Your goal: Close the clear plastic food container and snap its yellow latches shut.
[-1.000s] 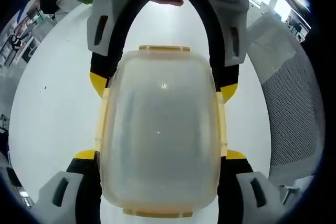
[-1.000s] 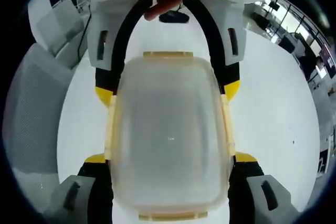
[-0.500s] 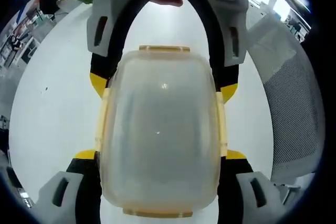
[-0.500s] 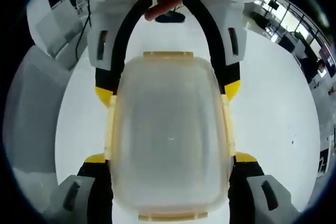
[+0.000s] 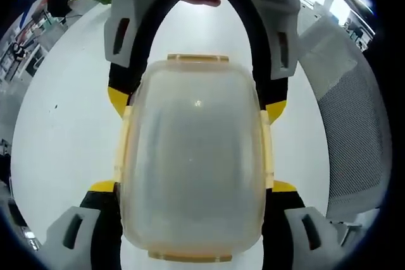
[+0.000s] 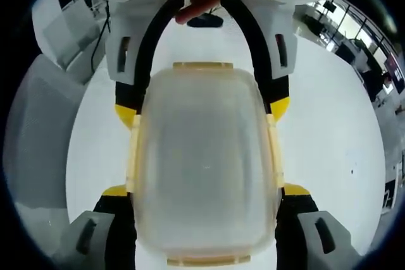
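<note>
**Clear container spanned by two facing grippers on a white desk**

In the left gripper view, the clear plastic food container point(image 5: 193, 159) is lying lid-up on the white desk point(image 5: 63, 124), directly between the jaws of the left gripper point(image 5: 193, 189), whose yellow-tipped jaws are rising from the bottom edge and standing wide apart, one along each long side of the box. The right gripper point(image 5: 197, 100) is reaching in from the top of this view, its jaws likewise spread and flanking the far half of the container. Whether any jaw tip is actually pressing on the box cannot be told. Yellow latches are showing on all four sides; the far-end latch point(image 5: 197, 59) is lying flat against the lid edge. A mesh-backed chair point(image 5: 351, 131) is standing beside the desk.

In the right gripper view, the container point(image 6: 205, 169) is sitting in the same way between the open jaws of the right gripper point(image 6: 205, 191), with the left gripper point(image 6: 202, 110) opposite and the desk point(image 6: 329, 131) beneath.
</note>
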Available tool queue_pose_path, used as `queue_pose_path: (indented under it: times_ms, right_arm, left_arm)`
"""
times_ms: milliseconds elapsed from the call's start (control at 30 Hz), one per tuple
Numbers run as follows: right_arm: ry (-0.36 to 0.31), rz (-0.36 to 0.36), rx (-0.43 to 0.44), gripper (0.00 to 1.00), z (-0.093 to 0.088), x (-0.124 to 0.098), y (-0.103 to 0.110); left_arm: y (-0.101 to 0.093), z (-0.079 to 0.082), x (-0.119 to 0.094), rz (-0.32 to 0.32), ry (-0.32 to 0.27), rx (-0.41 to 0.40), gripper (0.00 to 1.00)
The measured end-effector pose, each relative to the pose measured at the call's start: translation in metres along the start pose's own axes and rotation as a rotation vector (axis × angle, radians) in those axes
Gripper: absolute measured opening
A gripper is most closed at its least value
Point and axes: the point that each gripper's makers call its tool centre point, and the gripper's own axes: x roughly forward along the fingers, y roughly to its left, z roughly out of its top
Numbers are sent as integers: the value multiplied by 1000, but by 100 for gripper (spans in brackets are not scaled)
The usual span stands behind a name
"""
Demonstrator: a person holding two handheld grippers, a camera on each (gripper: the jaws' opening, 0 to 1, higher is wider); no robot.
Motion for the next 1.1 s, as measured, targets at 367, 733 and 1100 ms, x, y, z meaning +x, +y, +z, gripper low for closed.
queue_pose_path:
  times_ms: [367, 733, 1100]
  right_arm:
    - [-1, -1, 0, 93, 0, 0, 0]
    - [-16, -4, 12, 93, 1, -1, -1]
    - [-6, -6, 0, 93, 0, -1, -2]
  left_arm:
    - [0, -1, 0, 0, 1, -1, 94]
    - [2, -4, 5, 30, 21, 37, 97]
    - [3, -1, 5, 29, 13, 22, 97]
